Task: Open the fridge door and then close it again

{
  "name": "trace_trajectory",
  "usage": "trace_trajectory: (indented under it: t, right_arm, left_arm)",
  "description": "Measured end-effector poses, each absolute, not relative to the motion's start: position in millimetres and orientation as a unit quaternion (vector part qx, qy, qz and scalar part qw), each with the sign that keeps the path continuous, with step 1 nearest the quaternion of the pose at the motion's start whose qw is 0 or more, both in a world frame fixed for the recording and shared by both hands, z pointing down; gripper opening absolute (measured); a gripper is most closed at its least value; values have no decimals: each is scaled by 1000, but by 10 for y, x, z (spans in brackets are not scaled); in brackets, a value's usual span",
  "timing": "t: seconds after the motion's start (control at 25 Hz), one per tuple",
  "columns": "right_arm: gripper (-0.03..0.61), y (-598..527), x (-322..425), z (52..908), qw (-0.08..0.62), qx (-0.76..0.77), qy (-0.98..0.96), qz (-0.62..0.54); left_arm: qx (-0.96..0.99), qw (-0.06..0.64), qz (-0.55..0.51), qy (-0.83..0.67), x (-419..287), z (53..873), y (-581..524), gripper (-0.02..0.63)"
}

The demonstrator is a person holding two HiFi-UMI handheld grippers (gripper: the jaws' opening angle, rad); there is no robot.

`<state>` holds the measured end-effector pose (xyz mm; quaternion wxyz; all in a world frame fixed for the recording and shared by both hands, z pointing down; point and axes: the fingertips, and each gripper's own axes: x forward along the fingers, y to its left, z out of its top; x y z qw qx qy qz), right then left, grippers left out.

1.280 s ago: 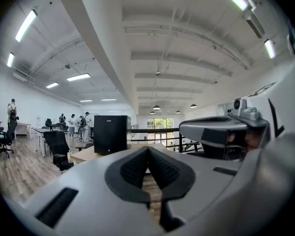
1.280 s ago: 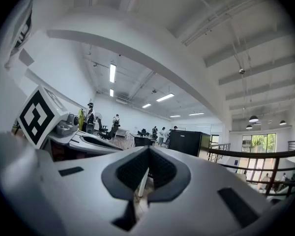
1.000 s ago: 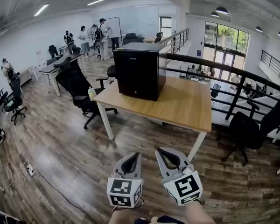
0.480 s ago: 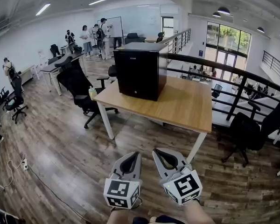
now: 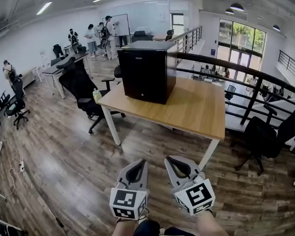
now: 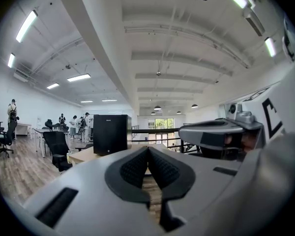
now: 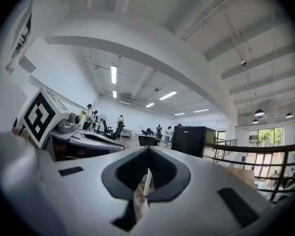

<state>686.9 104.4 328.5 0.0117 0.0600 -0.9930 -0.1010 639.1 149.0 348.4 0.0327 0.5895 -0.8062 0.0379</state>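
Black fridge (image 5: 146,70), door closed, stands at the far left end of the wooden surface (image 5: 196,113) — well apart from both tongs. Left tongs (image 5: 140,163) and right tongs (image 5: 169,159) — each pressed together, gripping nothing — hang side by side over the plank floor (image 5: 64,156).

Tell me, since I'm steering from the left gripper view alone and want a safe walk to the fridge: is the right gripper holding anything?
Observer: No; the right gripper view shows the right gripper shut, nothing between its jaws.
Operator: Anything lying on the floor?
Observer: The head view shows a white power strip far off to the left.
Operator: And right of the table?
Observer: A black office chair stands just off the right end of the table.
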Motion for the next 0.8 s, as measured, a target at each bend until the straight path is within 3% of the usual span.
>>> trace_trajectory:
  t: [0.28, 0.8]
  right_arm:
    - [-3, 812, 6136, 3429, 16, 57, -994, -96]
    - [-3, 441, 3976, 3341, 29, 73, -990, -118]
  left_arm:
    - [593, 34, 33, -804, 5678, 3617, 1214, 5]
    - [605, 20, 41, -795, 3570, 3446, 864, 5]
